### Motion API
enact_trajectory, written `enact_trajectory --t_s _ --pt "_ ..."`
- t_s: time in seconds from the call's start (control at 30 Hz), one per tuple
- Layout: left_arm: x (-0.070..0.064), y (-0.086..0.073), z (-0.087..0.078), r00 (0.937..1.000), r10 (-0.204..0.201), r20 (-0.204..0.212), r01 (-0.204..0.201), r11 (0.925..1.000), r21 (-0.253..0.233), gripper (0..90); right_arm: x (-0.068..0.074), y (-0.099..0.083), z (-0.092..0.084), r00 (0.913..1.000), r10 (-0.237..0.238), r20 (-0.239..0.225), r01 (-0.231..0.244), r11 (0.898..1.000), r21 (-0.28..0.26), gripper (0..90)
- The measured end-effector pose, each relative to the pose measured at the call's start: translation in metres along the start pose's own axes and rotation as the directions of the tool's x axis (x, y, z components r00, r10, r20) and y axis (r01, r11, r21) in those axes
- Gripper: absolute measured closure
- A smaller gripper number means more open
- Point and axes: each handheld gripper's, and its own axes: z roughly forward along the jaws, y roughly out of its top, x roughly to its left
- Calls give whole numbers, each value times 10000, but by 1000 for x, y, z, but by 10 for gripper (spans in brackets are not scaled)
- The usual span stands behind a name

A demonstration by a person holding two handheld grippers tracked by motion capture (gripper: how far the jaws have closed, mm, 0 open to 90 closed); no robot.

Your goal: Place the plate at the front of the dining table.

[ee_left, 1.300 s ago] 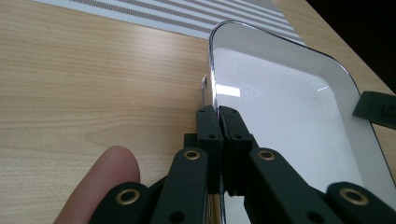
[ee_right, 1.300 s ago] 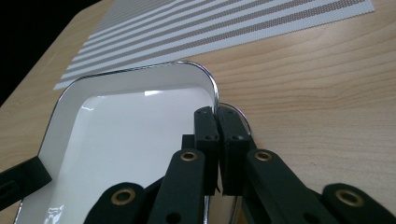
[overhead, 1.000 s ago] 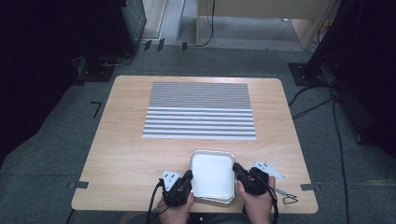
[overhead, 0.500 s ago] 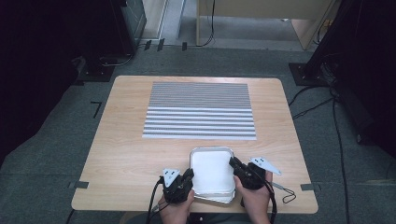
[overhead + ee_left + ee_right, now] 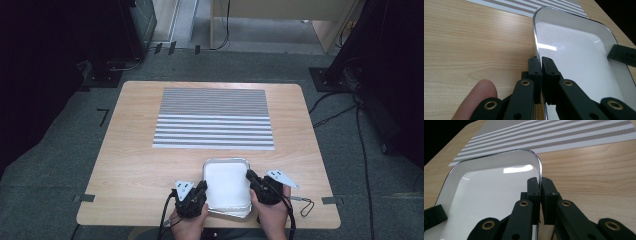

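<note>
A white tray (image 5: 227, 185) lies at the near edge of the wooden table (image 5: 130, 150), midway between the table's left and right sides, its near rim almost at the table's lip. The left gripper (image 5: 198, 189) is clamped on the tray's left rim; in the left gripper view its two black jaws stand nearly together with the thin metal edge of the tray (image 5: 574, 57) pinched between them, one jaw inside the tray and one outside over the wood. The right gripper (image 5: 252, 181) bites the right rim in the same way; in the right gripper view the rim of the tray (image 5: 499, 185) runs straight into the narrow gap between the jaws. Both pairs of jaws have just been closing again after a brief slackening, with the rim between them throughout.

Just beyond the tray's far rim lies a striped mat (image 5: 214, 119), apart from the tray by a narrow strip of bare wood. Bare tabletop lies to the left of the left gripper and to the right of the right one. Small pieces of tape (image 5: 86, 198) mark the near corners.
</note>
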Motion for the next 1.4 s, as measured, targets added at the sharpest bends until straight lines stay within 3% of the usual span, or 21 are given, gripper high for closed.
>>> enact_trajectory --t_s 0.1,0.3,0.63,0.87,1.4 --pt "3 0 1 9992 -398 -39 398 9991 -119 894 -2 0 1 9992 180 -360 -173 9997 189 807" --pt "2 -1 3 9983 -563 -141 558 9980 -304 897 -2 0 -6 9983 254 -532 -252 9997 43 749" --pt "4 -1 3 9969 -784 -49 782 9964 -334 897 9 -9 -14 9995 41 317 -54 9992 408 863" --pt "4 0 3 9956 -936 30 936 9951 -311 895 9 -12 -12 9995 44 303 -59 9988 487 849" --pt "4 6 -1 9970 -692 343 706 9968 -384 896 16 -3 -19 9982 293 526 -299 9995 106 898"
